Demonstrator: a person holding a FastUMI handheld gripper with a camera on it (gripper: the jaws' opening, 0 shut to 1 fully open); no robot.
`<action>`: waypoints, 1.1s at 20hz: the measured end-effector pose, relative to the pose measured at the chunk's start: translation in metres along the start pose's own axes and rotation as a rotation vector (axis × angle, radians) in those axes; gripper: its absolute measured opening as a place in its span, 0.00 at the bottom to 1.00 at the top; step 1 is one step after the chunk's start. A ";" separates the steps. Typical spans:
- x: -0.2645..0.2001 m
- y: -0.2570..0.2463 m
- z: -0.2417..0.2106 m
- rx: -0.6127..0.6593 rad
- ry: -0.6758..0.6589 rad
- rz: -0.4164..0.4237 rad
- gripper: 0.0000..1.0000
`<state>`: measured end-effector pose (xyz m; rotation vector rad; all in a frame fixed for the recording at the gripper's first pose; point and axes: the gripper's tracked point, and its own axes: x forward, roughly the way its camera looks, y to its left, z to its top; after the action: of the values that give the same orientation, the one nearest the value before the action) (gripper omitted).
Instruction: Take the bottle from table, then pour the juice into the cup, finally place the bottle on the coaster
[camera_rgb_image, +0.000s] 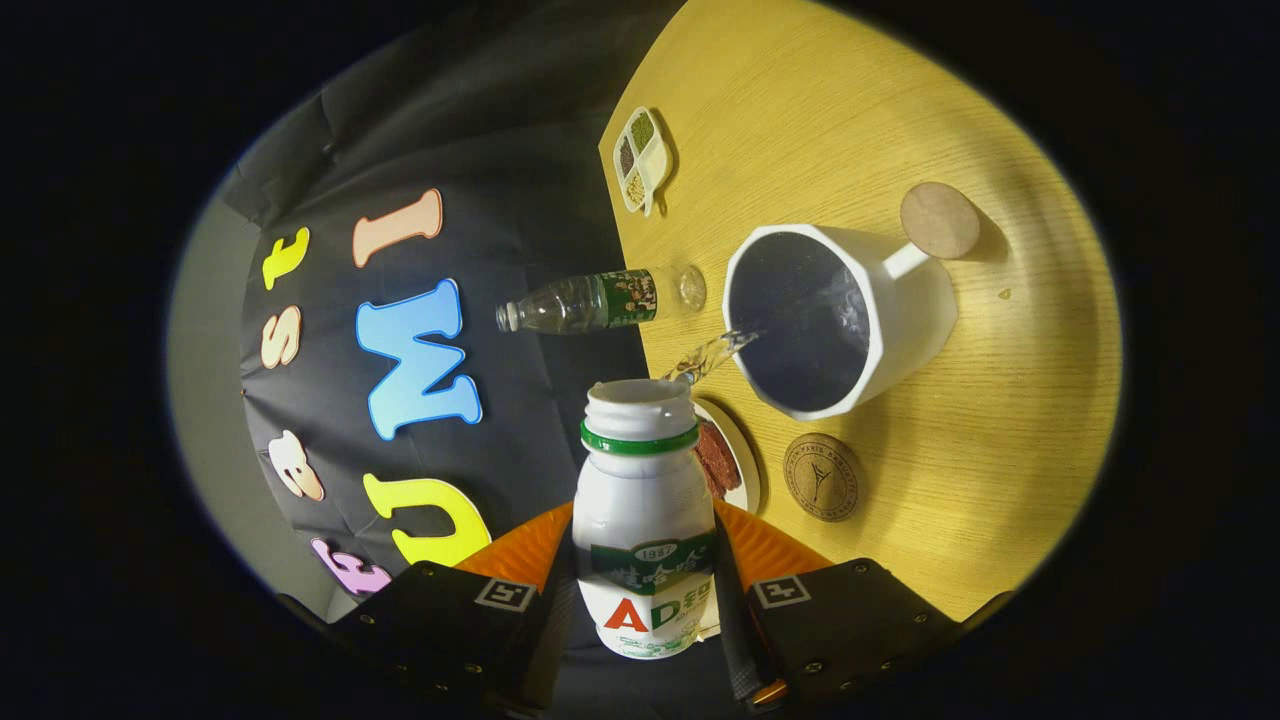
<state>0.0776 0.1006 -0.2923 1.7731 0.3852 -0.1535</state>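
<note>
Bottle: I hold the white juice bottle (645, 520) in my gripper (640, 590), both fingers pressed on its labelled waist, tipped toward the cup (880, 320) just beyond.
Handling: I judge it light, smooth plastic, slippery; the waist grip suits it.
Stream: thin juice stream (712, 355) enters the faceted white cup.
Coaster: round cork coaster (821, 477), near right of the bottle on the wooden table (1000, 470).

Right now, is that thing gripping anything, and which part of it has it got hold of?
Yes: the gripper clamps the white bottle by its lower body, one finger on each side at the label. The open neck is tipped toward the white cup.
</note>
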 end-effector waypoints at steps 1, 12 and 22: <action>0.000 0.000 0.000 0.002 0.000 0.000 0.64; 0.004 0.002 -0.008 0.027 0.003 0.004 0.64; 0.000 0.005 -0.001 0.054 -0.018 0.008 0.64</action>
<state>0.0795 0.1010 -0.2878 1.8246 0.3641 -0.1752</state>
